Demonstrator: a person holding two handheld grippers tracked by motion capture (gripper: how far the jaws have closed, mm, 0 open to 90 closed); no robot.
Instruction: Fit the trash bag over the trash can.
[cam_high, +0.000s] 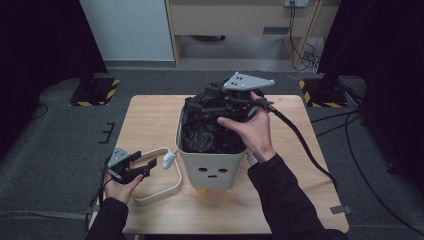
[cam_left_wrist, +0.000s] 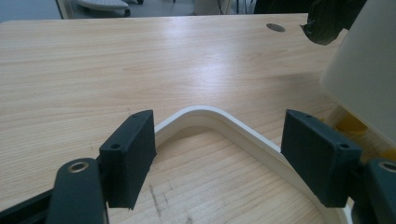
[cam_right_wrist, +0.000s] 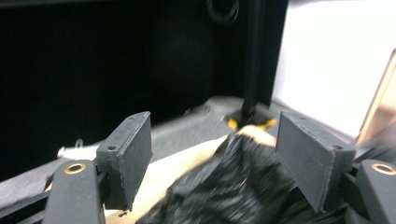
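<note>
Cream plastic bin mid pale woodgrain surface, crinkly black bag lining it, right claw open over the bin's far rim, left claw open astride the smooth curved handle left of the bin

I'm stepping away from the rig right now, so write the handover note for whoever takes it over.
Left gripper: open, jaws either side of the white handle lying on the table, not pressing it.
Right gripper: open, above the far rim of the bin, black bag between the jaws but not pinched.
White bin: upright mid-table, face toward the person.
Black bag: inside the bin, bunched, top edge loose at the far side.
Done: bag is in the bin.
Left: probably spread the bag's edge over the rim and seat the handle.
</note>
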